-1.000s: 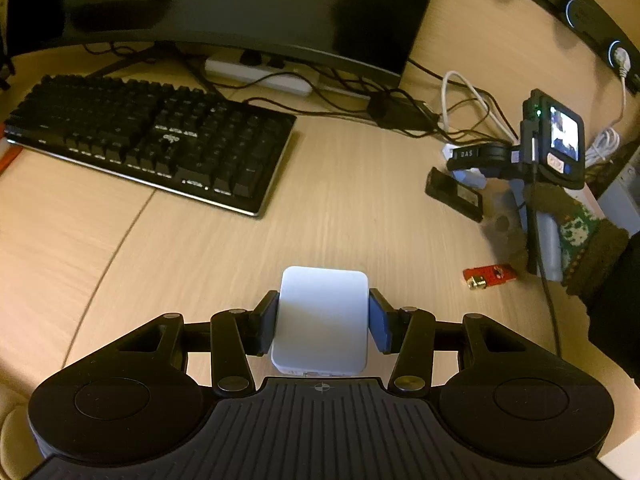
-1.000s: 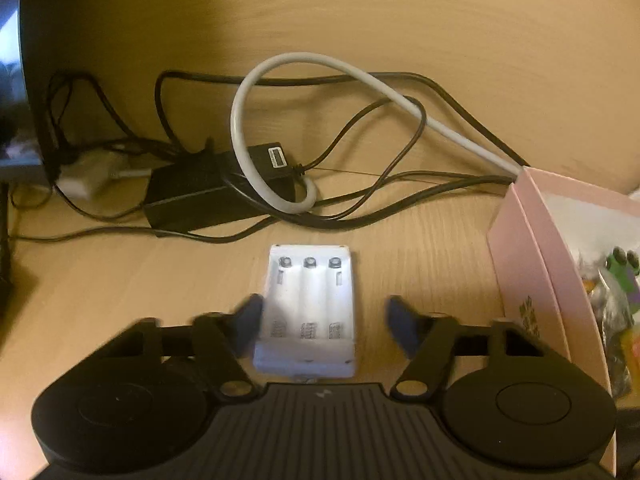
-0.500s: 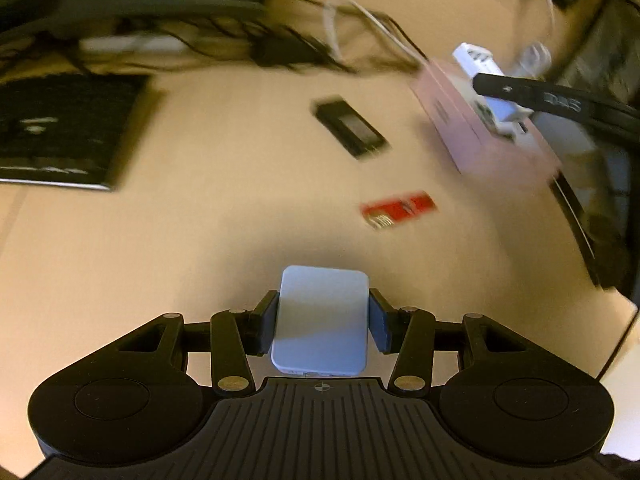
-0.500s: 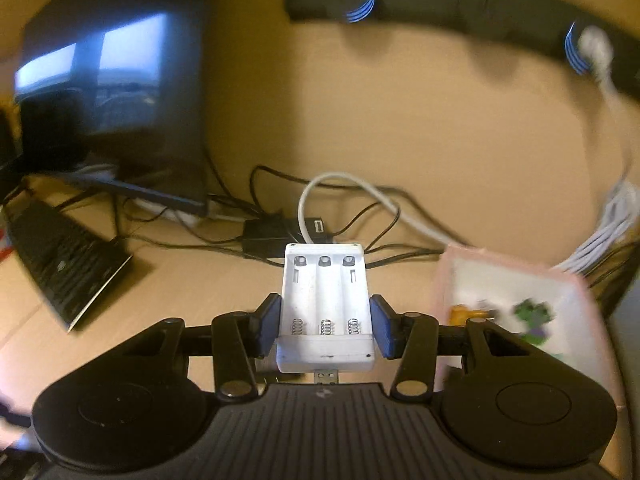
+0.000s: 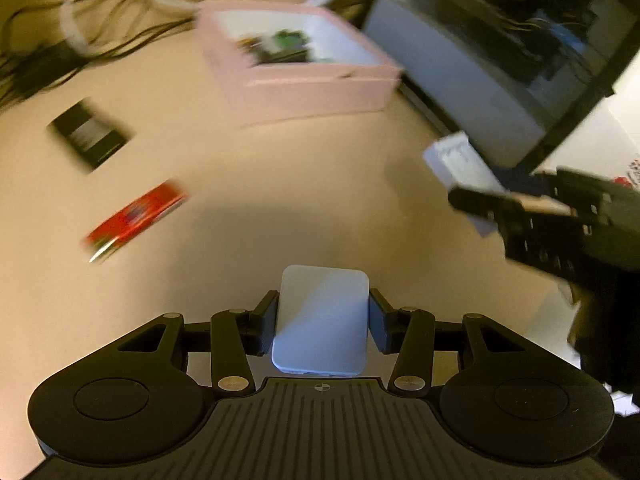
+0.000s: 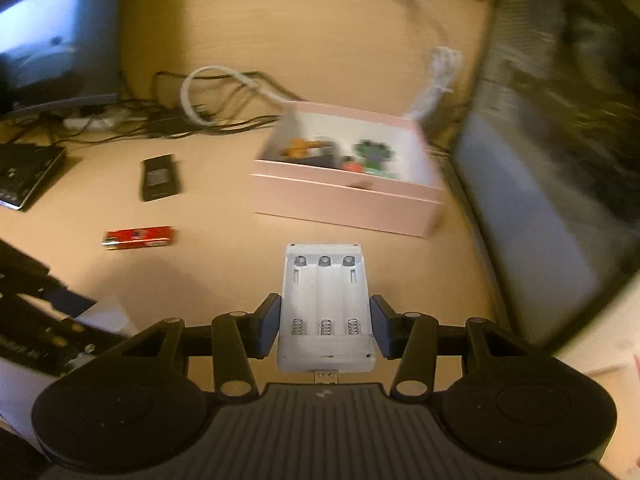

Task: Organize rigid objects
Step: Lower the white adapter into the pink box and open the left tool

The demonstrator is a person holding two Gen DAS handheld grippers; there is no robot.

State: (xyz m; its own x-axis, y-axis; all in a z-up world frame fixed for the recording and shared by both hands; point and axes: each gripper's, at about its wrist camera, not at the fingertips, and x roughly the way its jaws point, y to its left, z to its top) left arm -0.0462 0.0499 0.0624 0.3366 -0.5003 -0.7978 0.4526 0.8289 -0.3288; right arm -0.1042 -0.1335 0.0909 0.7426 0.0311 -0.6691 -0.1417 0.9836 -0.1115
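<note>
My left gripper (image 5: 322, 318) is shut on a flat white rounded box (image 5: 322, 320), held above the desk. My right gripper (image 6: 325, 320) is shut on a white three-slot battery holder (image 6: 325, 304), also held above the desk; it shows at the right of the left wrist view (image 5: 460, 168). A pink open box (image 6: 348, 196) holding small parts stands beyond both grippers, and shows in the left wrist view (image 5: 312, 88). A red flat module (image 6: 138, 238) and a black flat device (image 6: 159, 178) lie on the desk to the left.
A tangle of cables (image 6: 224, 96) lies behind the pink box. A keyboard corner (image 6: 24, 176) is at the far left. A monitor (image 6: 52, 40) stands at the back left, and a dark screen (image 6: 560, 120) rises on the right.
Both grippers have swung right and pulled back with their loads. The right gripper closed on the battery holder and lifted it. The pink box now sits ahead of both.
</note>
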